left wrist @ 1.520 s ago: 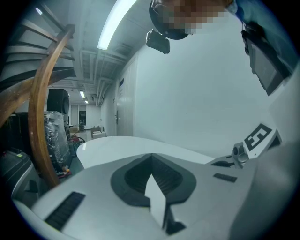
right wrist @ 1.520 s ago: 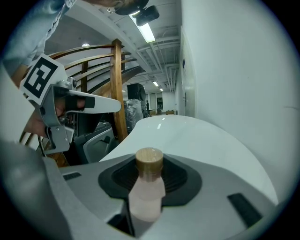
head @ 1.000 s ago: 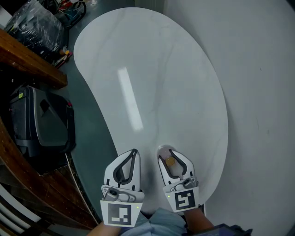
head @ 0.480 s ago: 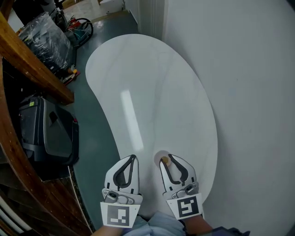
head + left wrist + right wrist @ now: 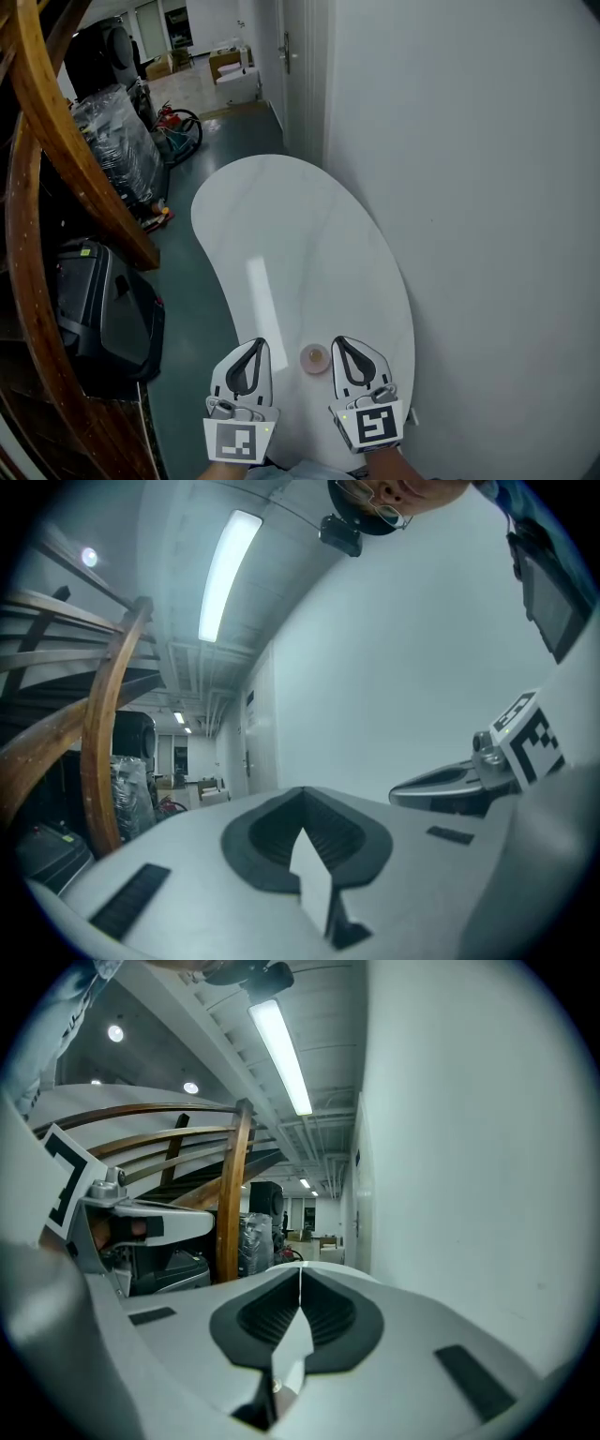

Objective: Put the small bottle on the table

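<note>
The small bottle [image 5: 315, 358], seen from above as a pale round body with a tan cap, stands on the white kidney-shaped table [image 5: 281, 244] near its front edge. It sits free between my two grippers. My right gripper [image 5: 338, 341] is just to its right, shut and empty, not touching it. On the bottle's left my left gripper [image 5: 257, 342] is also shut with nothing in it. In the left gripper view the jaws [image 5: 302, 792] meet in a closed seam, and the right gripper view shows the same [image 5: 300, 1270]. The bottle is hidden in both gripper views.
A white wall [image 5: 469, 187] runs close along the table's right side. A curved wooden rail [image 5: 47, 159] and a black case [image 5: 103, 319] on the floor stand to the left. Wrapped goods [image 5: 117, 141] and a door lie beyond the table's far end.
The right gripper, which had the bottle between open jaws, has let it stand, pulled back and shut. The bottle now stands alone. The head view has tilted up.
</note>
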Demonstrator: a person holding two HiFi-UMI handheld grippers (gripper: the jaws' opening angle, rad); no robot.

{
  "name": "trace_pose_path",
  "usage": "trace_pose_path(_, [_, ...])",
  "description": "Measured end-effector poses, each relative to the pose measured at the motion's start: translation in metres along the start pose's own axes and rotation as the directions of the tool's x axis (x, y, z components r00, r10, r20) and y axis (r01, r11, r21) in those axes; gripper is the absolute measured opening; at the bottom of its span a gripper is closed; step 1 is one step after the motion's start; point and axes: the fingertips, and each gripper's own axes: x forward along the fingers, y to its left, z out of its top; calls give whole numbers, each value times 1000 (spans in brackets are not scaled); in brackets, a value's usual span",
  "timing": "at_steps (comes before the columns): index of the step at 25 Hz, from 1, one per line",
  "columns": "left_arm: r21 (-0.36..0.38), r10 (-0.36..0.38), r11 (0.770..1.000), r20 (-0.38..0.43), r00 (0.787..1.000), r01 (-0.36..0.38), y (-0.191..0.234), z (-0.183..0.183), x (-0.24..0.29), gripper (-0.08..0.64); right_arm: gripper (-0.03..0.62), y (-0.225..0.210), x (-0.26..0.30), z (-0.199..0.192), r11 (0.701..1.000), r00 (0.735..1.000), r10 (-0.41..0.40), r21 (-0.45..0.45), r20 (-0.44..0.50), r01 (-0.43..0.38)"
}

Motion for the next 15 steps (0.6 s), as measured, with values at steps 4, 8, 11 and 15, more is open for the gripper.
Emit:
trace_pose_path(4, [22,2,1000,32,999,-2,-3,13,0,0,3,-6,-3,19,1000,999,-8,-25,51,10])
trace_pose_path(8, [31,1,1000,48,999,-2,-1,19,-2,0,2,0,-4,32,995,988,22,-96,151,-8])
trace_pose_path(11, [37,-4,999,54,999,2,-3,22,-2,0,0,2,-6,30,992,990,27,-122,135,-11])
trace_pose_path(15, [37,-5,999,52,999,4,-5,20,-2,0,0,3,-7,29,993,990,29,-114,137,-14])
